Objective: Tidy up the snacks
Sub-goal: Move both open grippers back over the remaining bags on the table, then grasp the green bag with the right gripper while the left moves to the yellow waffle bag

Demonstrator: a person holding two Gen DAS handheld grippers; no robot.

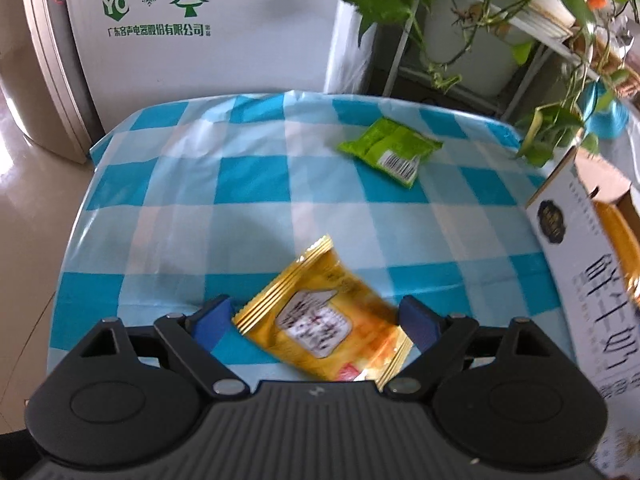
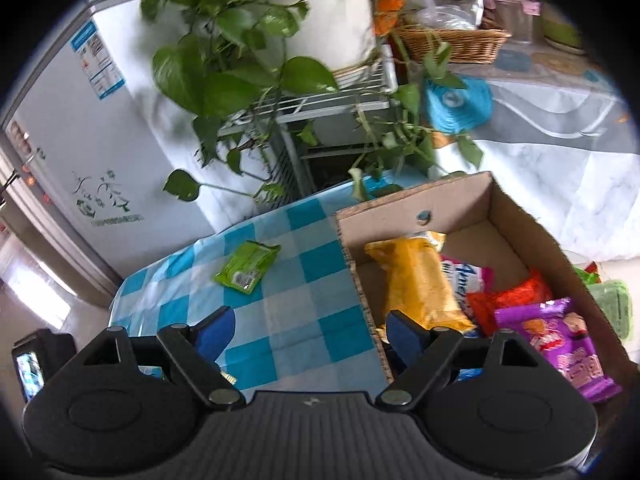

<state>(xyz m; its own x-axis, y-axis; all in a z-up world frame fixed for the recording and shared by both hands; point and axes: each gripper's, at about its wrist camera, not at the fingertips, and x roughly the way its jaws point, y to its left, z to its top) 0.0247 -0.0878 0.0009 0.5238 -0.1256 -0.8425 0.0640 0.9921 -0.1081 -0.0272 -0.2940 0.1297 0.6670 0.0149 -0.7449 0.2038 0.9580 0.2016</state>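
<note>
**Left gripper straddled the yellow packet; soft foil, best pinched across the middle**

The left gripper (image 1: 316,320) stood wide open, its blue pads (image 1: 212,322) on either side of the yellow snack packet (image 1: 326,322), which lay flat on the checked tablecloth (image 1: 192,208) directly between the fingers. The near pad looked just clear of the packet's crimped edge, and the far pad looked close to its other side; whether either touched could not be told through the blur. Nothing was gripped.

The packet looked light and soft: a thin, glossy film pouch with crimped end seals and a slight puff in the middle. It would probably crumple and could slip on its slick surface. A hold across the filled body, rather than on a flat sealed end, would likely be surest, and a gentle one, since the contents might crush.

Ahead and to the right of that gripper, well apart, lay a green packet (image 1: 390,150), also flat and light-looking. Further right stood the cardboard box (image 2: 460,204), already holding several snacks.

The right gripper (image 2: 310,330) was likewise wide open and empty, its fingers straddling the box's near wall.
</note>
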